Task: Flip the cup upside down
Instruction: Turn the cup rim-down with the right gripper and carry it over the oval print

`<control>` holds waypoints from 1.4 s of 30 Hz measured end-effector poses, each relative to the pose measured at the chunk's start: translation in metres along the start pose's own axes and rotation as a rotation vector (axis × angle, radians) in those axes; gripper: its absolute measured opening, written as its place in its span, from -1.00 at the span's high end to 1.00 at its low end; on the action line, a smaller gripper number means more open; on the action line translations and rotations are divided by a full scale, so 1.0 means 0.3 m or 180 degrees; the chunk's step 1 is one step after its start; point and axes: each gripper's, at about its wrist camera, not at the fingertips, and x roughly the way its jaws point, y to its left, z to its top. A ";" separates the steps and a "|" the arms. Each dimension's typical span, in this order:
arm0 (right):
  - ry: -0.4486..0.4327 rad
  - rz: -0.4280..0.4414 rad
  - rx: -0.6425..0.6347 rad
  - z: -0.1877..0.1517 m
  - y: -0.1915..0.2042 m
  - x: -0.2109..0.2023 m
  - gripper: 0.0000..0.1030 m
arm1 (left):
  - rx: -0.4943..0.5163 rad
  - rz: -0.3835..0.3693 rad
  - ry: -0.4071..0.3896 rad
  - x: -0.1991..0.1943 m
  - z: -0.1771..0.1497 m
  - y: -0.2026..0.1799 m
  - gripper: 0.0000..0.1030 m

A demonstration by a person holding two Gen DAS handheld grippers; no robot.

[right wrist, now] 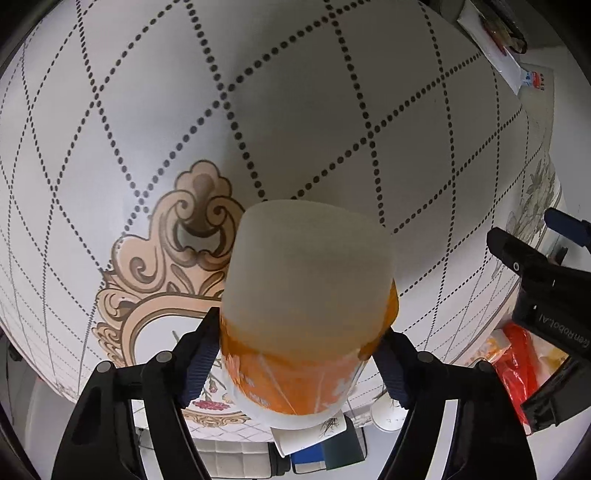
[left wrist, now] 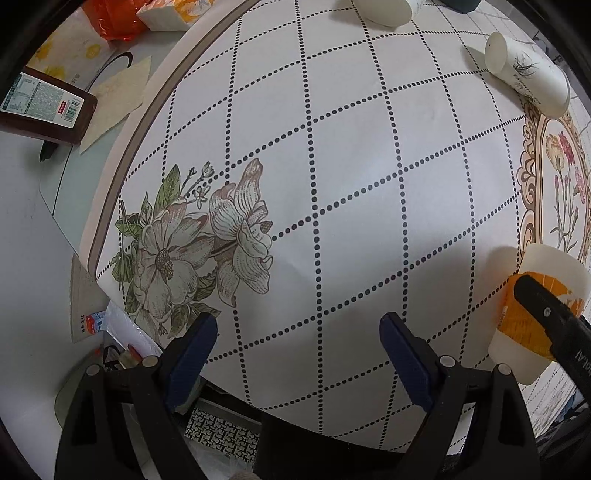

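A white paper cup with an orange band (right wrist: 306, 302) sits between the pads of my right gripper (right wrist: 299, 354), held above the patterned tablecloth (right wrist: 295, 110). Its closed base faces the camera's forward direction. The same cup (left wrist: 532, 310) shows at the right edge of the left wrist view, with the right gripper's finger (left wrist: 546, 314) across it. My left gripper (left wrist: 299, 358) is open and empty, low over the cloth, to the left of the cup.
Two white paper cups lie on their sides at the far side of the cloth (left wrist: 528, 74) (left wrist: 384, 11). A brown box (left wrist: 48, 107), an orange bag (left wrist: 118, 18) and papers lie off the table's left edge. A flower print (left wrist: 199, 240) marks the cloth.
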 end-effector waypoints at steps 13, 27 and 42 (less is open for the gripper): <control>-0.0043 0.0034 0.0515 -0.010 -0.050 -0.004 -0.46 | 0.0034 0.0072 -0.0012 -0.024 -0.002 -0.033 -0.76; 0.0109 0.0599 0.2136 -0.144 -0.220 0.035 -0.46 | 0.0185 0.0169 -0.0057 -0.080 0.016 -0.089 -0.75; 0.0197 0.2441 0.4557 -0.401 -0.157 0.183 -0.46 | 0.0547 0.0188 -0.0167 -0.146 0.084 -0.257 -0.75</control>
